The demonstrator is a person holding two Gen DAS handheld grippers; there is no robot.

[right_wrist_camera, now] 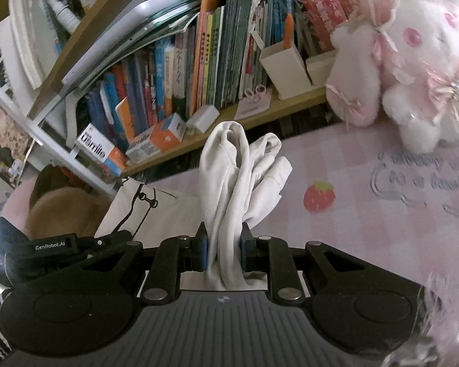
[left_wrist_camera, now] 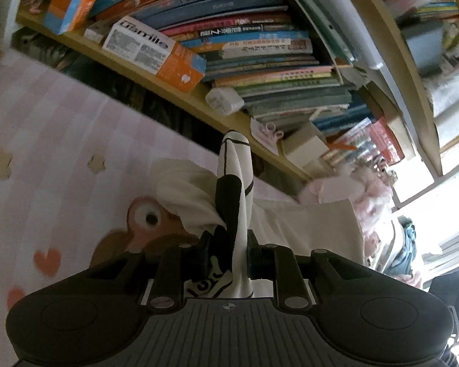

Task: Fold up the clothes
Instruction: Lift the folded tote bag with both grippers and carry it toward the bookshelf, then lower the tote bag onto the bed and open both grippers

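A white garment with a black print is held by both grippers above a pink checked bed sheet. In the left wrist view, my left gripper [left_wrist_camera: 228, 252] is shut on a bunched fold of the garment [left_wrist_camera: 232, 202], whose black-and-white printed part stands up between the jaws. More white cloth [left_wrist_camera: 309, 226] lies flat to the right. In the right wrist view, my right gripper [right_wrist_camera: 225, 249] is shut on a thick twisted bundle of the white garment [right_wrist_camera: 229, 177]. The flat part with a black line drawing [right_wrist_camera: 143, 202] lies to the left, beside the left gripper body [right_wrist_camera: 30, 250].
A wooden bookshelf [right_wrist_camera: 174, 70] packed with books and boxes runs along the far side of the bed. A pink-and-white plush toy [right_wrist_camera: 413, 61] sits at the right on the sheet [right_wrist_camera: 367, 220]. A brown plush [right_wrist_camera: 61, 208] lies at the left. The sheet [left_wrist_camera: 61, 140] has bear and heart prints.
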